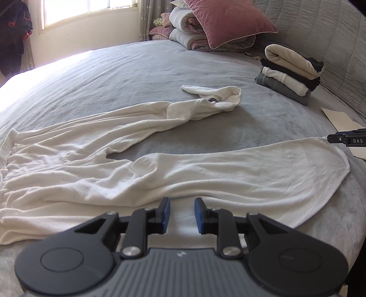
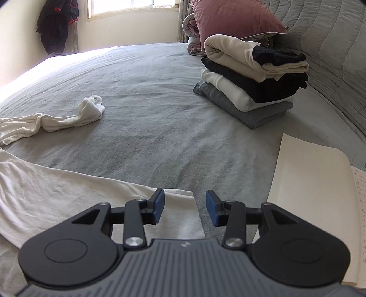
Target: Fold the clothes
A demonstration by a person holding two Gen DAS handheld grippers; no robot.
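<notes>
Two grippers: both sit at the near edge of the bed (image 1: 141, 75), each above a part of the white garment (image 1: 160, 178), so that both can take the cloth together.
Left gripper (image 1: 181, 214): jaws released with a clear gap, holding nothing; it hovers over the near hem at the middle of the garment.
Right gripper (image 2: 184, 211): jaws also released and empty; it is above the right end of the near leg, where a cloth corner lies between the blue pads (image 2: 160, 206).
White garment: it looks like long trousers, spread along the near edge; one leg runs flat beside the edge, the other leg (image 1: 205, 102) goes crumpled toward the middle of the bed.
Reason for this lay: I judge the garment is spread so that a fold can begin, but the far leg is not yet straight.
Folded stack (image 2: 249, 89): cream, black, white and grey pieces piled near the right edge, close to the headboard (image 2: 331, 34), probably the finished work kept apart.
Open book (image 2: 315, 182): lies at the near right corner, just beside the right gripper.
Pillows (image 1: 226, 20): heaped at the far corner.
</notes>
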